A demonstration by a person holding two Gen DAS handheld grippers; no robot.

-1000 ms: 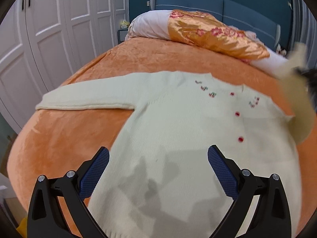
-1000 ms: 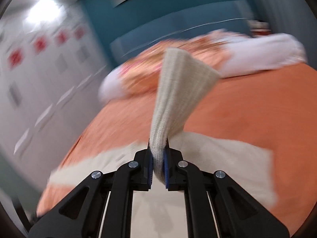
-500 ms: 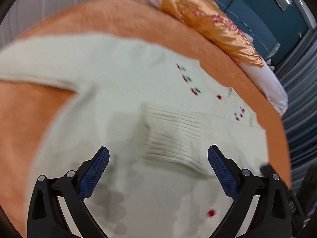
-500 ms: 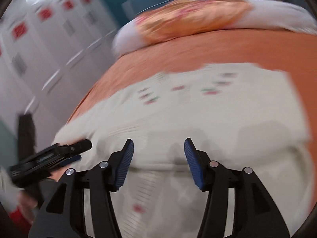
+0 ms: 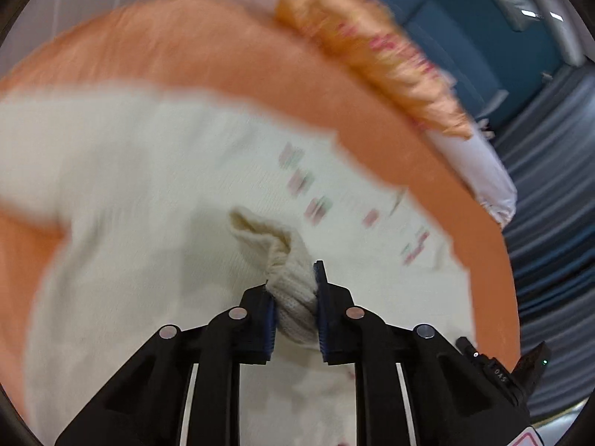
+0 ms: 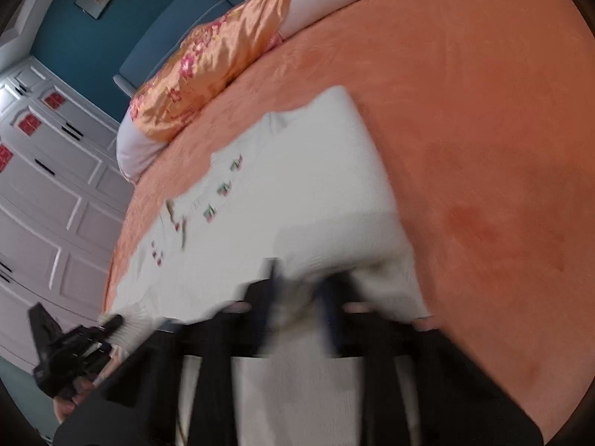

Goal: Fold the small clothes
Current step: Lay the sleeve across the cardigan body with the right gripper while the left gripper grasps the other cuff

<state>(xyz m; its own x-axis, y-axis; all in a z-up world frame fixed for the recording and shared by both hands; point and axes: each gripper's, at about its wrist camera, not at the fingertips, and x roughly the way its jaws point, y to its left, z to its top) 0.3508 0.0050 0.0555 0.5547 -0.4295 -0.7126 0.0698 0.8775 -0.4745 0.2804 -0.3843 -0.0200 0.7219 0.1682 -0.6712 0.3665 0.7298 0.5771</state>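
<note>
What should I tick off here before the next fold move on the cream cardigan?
1. Left gripper has knit between its pads: ok, jaws closing on a bunched ribbed cuff.
2. Right gripper has cloth between its pads: cannot tell, blurred, jaws closing.
3. Cardigan lies on the orange bedspread: ok.
4. Right sleeve folded across the body: ok.
5. Left sleeve folded in: not ok, it reaches out sideways.
6. Pillows clear of the cardigan: ok.

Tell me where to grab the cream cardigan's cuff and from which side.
Grip the ribbed cuff at its bunched end, coming from above and the near side. It lies folded onto the cardigan, standing proud, so the closing left gripper gets it alone.
</note>
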